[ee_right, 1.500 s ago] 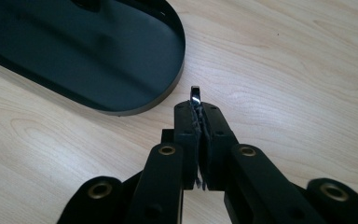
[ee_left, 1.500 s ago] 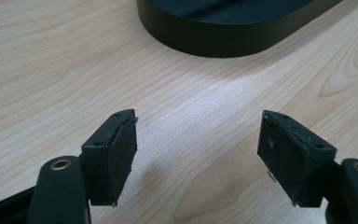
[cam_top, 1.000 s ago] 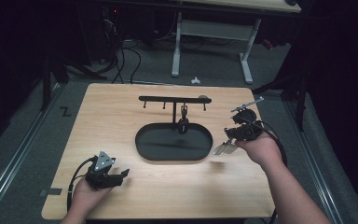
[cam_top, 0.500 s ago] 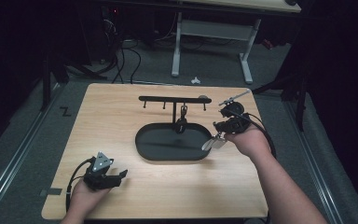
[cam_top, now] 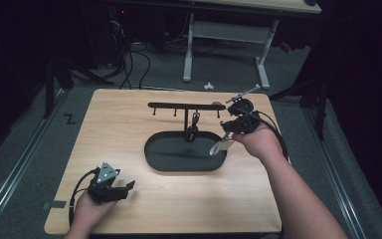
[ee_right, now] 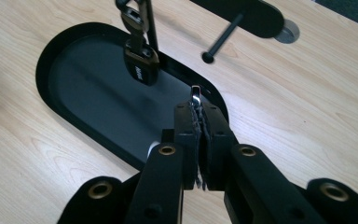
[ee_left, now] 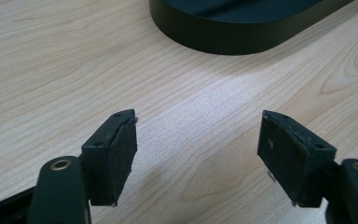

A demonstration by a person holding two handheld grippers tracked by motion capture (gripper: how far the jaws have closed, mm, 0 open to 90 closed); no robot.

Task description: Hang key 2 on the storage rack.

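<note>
On the light wooden table (cam_top: 129, 124) stands a black oval tray (cam_top: 165, 155) with a T-shaped hook rack (cam_top: 179, 105); a black key fob (ee_right: 141, 65) hangs from its post. The right gripper (ee_right: 196, 103), over the tray's right end, is clamped on a thin silvery metal piece (ee_right: 195, 94). The left gripper (ee_left: 198, 140) rests near-left, jaws apart.

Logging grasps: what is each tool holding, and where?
Right tool: shut on a thin silver metal piece, gripped near its tip. Left tool: open, holding nothing.
</note>
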